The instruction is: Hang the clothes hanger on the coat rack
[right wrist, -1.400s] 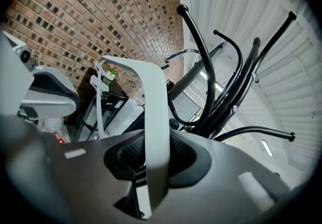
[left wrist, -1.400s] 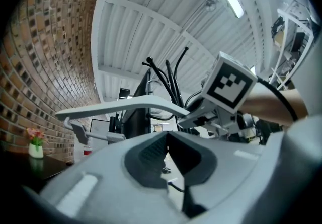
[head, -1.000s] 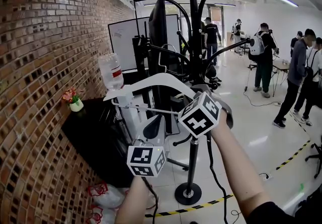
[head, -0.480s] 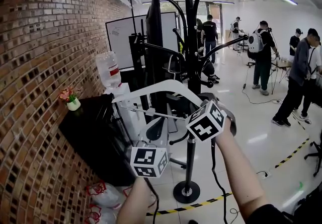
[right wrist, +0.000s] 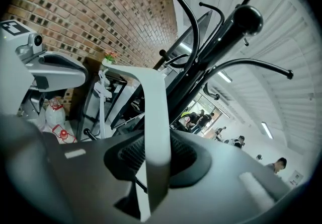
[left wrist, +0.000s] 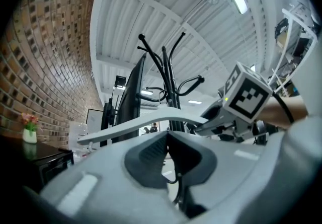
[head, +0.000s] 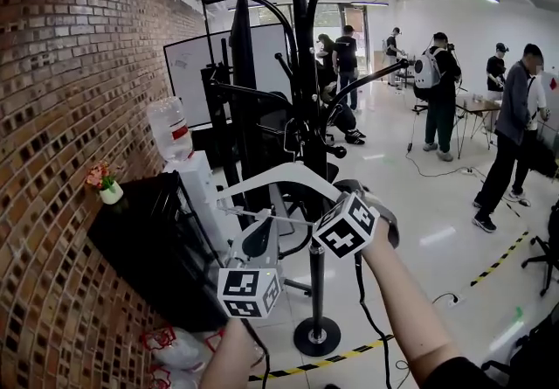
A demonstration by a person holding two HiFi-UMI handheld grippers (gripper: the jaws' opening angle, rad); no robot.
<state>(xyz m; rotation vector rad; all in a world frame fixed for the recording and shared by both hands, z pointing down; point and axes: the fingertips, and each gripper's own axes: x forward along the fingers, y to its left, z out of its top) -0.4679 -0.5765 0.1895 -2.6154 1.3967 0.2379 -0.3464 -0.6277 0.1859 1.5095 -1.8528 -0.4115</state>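
- While the right gripper [head: 330,193] clamps its jaws on the right shoulder of the white clothes hanger [head: 278,176], the hanger's arm stretches away from that grip toward 9 o'clock in the head view.
- From the right gripper view, the white arm runs upright between the two pads, which press on it from both sides.
- At 6 o'clock from the hanger's thin lower bar is the left gripper [head: 259,237]. Its jaws are drawn together with nothing between them, and the hanger's arm passes just above their tips.
- At 12 o'clock behind the hanger stands the black coat rack [head: 306,81]. Its pole crosses behind the hanger's middle, and its upper curved pegs branch out well above.
- Whether the hanger's hook touches the pole cannot be told.
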